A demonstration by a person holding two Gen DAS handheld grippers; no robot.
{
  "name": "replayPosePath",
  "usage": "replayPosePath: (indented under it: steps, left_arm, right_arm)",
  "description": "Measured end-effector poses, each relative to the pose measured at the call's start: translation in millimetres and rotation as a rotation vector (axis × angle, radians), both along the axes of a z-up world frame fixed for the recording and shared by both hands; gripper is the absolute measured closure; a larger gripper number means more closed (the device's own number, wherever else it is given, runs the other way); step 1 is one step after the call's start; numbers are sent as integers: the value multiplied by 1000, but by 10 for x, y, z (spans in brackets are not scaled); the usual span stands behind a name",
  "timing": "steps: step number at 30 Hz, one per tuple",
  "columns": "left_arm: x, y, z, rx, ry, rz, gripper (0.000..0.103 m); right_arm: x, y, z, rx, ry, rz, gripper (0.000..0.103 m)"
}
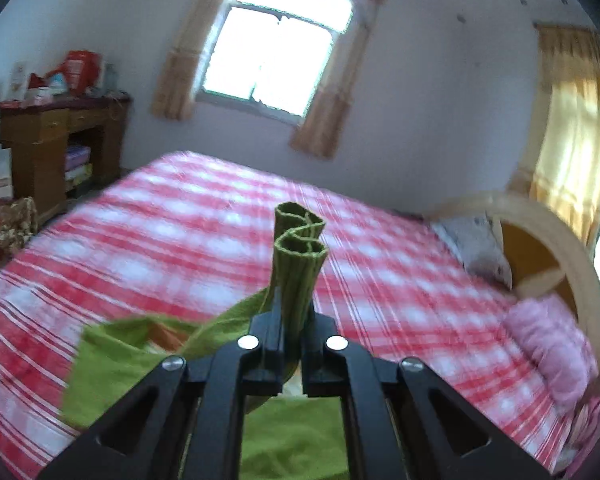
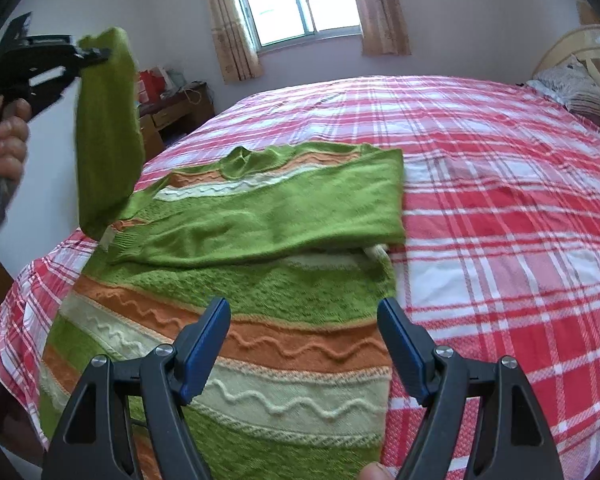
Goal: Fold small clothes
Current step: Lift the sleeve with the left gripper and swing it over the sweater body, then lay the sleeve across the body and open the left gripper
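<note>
A small green knit sweater (image 2: 236, 284) with orange and cream wavy stripes lies on the red-and-white plaid bed (image 2: 500, 208). One sleeve is folded across its chest. My left gripper (image 1: 294, 320) is shut on the ribbed cuff (image 1: 298, 264) of the other sleeve and holds it raised above the bed. It also shows in the right wrist view (image 2: 94, 54), with the sleeve (image 2: 108, 132) hanging from it. My right gripper (image 2: 304, 316) is open and empty, just above the sweater's lower part.
A wooden desk (image 1: 52, 144) with clutter stands left of the bed. A window (image 2: 296, 0) with curtains is on the far wall. Pillows (image 1: 548, 344) and a curved headboard (image 1: 540, 248) lie at the bed's right end.
</note>
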State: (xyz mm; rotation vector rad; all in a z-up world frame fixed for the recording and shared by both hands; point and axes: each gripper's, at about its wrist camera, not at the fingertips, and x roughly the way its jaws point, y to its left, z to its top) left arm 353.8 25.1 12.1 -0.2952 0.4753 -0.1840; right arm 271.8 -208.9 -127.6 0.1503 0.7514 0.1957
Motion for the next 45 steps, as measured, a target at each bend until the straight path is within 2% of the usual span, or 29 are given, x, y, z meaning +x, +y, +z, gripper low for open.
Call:
replayPosePath:
  steps: [6,10,11,12,13,15,18,20,22,24,26,28,29,30,32,33,37,39,41,43,44,45]
  left_arm:
    - [119,-653,-734,147,108,-54,98]
    - [133,-973,-986,264,196,-110,95]
    - [88,-1013,-1007,294,197,-135,85]
    - [59,-1010,-997,308,194,-149,70]
    - [-12,-992,-972,323,180,-161,63]
    - [-220,-834,-881,347,105,-169,38]
    - [-425,-433,-838,403,67,-113,18]
    - [-436,-97,-896,435,94,-41,17]
    - [-430,268,-979,490,150,53,17]
    - [-444,654,-1071,511,203,151,17]
    - [-445,944,-1157,509,247,226,17]
    - [-425,1189,-1250,470,294,273,17]
    - [-413,1278,-1294,434,314,275,17]
    - [-389,1365,-1333,398,333,288,17]
    - [-328,1440,-1408,353,365,297,17]
    - [-318,1456,-1428,342,372,301,17]
    - [-276,1477,-1414,311,366,303,16]
    - [-204,1497,-1390,304,360,316,10]
    - [-163,1542,-1457,314,364,327,8]
    - [-132,1584,-1511,307,395,324,5]
    - [-130,1604,-1524,294,403,324,3]
    - [-138,1638,-1532,277,408,334,1]
  right_arm:
    - [-73,-153,-162,60,13,-41,26]
    - [-74,-246,-233,110,19,-69,26]
    - [-75,-253,-246,118,19,-69,26]
    - [-79,-260,-249,125,14,-68,26]
    - [-89,-273,-249,135,8,-66,26]
    - [-105,-305,-253,163,2,-63,26]
    - [-117,-347,-262,194,-5,-61,26]
    - [-116,-337,-258,192,-5,-62,26]
    - [-112,-325,-252,185,-4,-62,26]
    - [-118,-327,-225,188,-2,-62,26]
    - [-111,-326,-109,183,-7,-65,27]
    - [-80,-282,62,171,-23,-58,27]
    - [-25,-245,137,169,-21,-45,34]
    - [45,-193,201,176,-12,-24,45]
    - [254,-58,284,188,19,26,53]
    - [353,20,302,167,32,37,53]
    - [808,333,194,110,123,70,53]
    - [1002,407,75,87,166,45,53]
    - [1179,502,-72,73,212,59,54]
    - [1272,610,-150,1,227,58,67]
    - [1268,646,-124,-41,206,55,95]
    - [1260,662,-86,-44,190,70,99]
